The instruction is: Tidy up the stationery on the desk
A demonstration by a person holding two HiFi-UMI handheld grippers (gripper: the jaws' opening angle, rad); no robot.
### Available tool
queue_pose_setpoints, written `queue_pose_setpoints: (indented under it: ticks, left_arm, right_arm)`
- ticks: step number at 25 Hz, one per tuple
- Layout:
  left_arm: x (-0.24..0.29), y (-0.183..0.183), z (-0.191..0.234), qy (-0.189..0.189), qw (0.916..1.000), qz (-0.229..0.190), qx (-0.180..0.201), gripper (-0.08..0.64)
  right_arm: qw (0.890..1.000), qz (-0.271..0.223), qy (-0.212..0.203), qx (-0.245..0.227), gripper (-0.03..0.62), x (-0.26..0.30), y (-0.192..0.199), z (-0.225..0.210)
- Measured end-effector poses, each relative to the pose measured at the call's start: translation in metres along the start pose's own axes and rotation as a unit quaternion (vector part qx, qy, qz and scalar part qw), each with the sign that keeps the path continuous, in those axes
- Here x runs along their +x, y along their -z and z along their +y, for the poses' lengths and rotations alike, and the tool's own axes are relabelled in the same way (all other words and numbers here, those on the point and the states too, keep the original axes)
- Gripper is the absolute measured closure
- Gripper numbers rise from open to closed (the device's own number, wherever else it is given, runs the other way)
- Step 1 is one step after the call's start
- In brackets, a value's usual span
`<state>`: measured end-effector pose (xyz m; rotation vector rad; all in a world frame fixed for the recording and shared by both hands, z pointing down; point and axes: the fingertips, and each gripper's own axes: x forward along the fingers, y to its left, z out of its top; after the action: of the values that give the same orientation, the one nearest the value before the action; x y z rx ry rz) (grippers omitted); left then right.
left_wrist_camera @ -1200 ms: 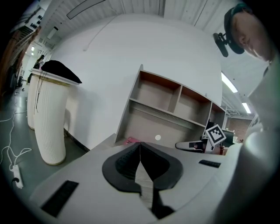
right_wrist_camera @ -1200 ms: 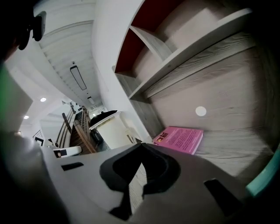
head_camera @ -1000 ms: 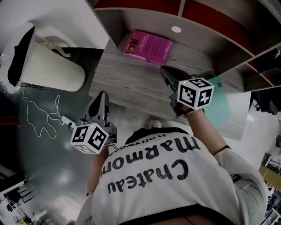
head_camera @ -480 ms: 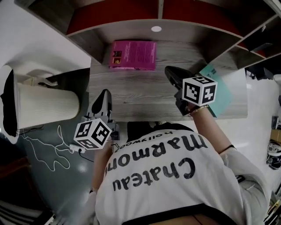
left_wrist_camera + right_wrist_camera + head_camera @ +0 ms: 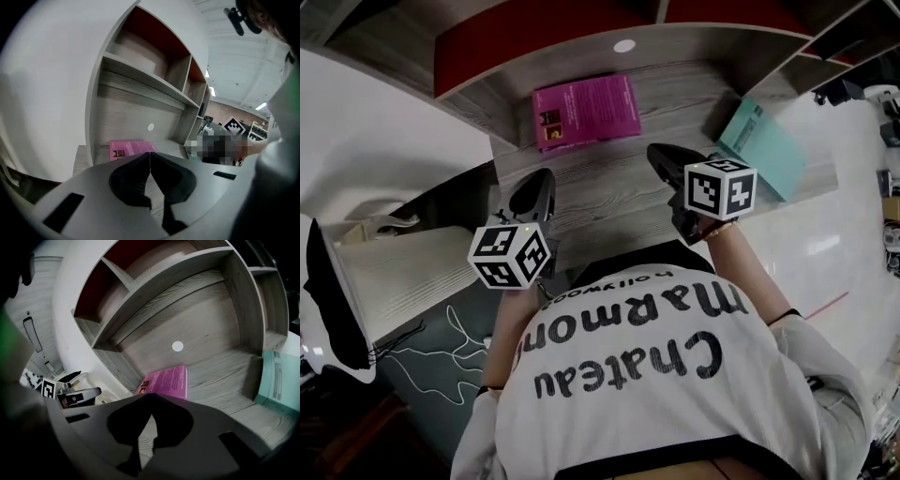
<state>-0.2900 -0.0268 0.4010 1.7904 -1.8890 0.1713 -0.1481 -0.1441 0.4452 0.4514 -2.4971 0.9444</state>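
A pink book lies flat at the back of the grey wooden desk; it also shows in the left gripper view and the right gripper view. A teal book lies on the desk's right part, seen at the edge of the right gripper view. My left gripper hovers over the desk's front left, shut and empty. My right gripper hangs over the desk's middle, right of the pink book, also shut with nothing in it.
Shelf compartments with red backs rise behind the desk. A white round sticker marks the back panel. A pale ribbed bin and a white cable are on the dark floor at left. The person's white printed shirt fills the foreground.
The left gripper has swung up from beside the desk's edge to above its front left. The right gripper has sunk slightly. The view has rotated, with the books now higher in the frame.
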Motion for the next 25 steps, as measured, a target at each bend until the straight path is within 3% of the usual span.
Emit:
queue_pose_setpoints:
  ticks: [5, 11, 12, 14, 15, 18, 21, 25]
  left_arm:
    - [0.016, 0.021, 0.006, 0.04, 0.9975, 0.043, 0.039, 0.543]
    - [0.054, 0.039, -0.019, 0.103, 0.9813, 0.108, 0.122, 0.54]
    - [0.06, 0.039, -0.021, 0.104, 0.9797, 0.113, 0.128, 0.523]
    - [0.069, 0.039, -0.023, 0.103, 0.9781, 0.122, 0.133, 0.393]
    - [0.073, 0.039, -0.023, 0.102, 0.9776, 0.126, 0.134, 0.373]
    - [0.082, 0.041, -0.013, 0.077, 0.9787, 0.135, 0.135, 0.357]
    - [0.087, 0.039, 0.016, 0.014, 0.9833, 0.133, 0.124, 0.318]
    - [0.089, 0.043, 0.059, -0.059, 0.9831, 0.138, 0.105, 0.293]
  right_arm:
    - [0.999, -0.005, 0.031, 0.01, 0.578, 0.0, 0.028, 0.005]
    - [0.997, -0.024, 0.065, 0.044, 0.578, -0.02, 0.038, -0.011]
    - [0.996, -0.028, 0.064, 0.05, 0.578, -0.021, 0.037, -0.013]
    - [0.996, -0.031, 0.063, 0.058, 0.578, -0.024, 0.035, -0.017]
    - [0.996, -0.03, 0.063, 0.06, 0.578, -0.026, 0.036, -0.02]
    - [0.996, -0.021, 0.062, 0.067, 0.578, -0.028, 0.039, -0.027]
    - [0.996, -0.014, 0.058, 0.067, 0.578, -0.028, 0.034, -0.034]
    - [0.996, -0.009, 0.056, 0.064, 0.577, -0.026, 0.026, -0.045]
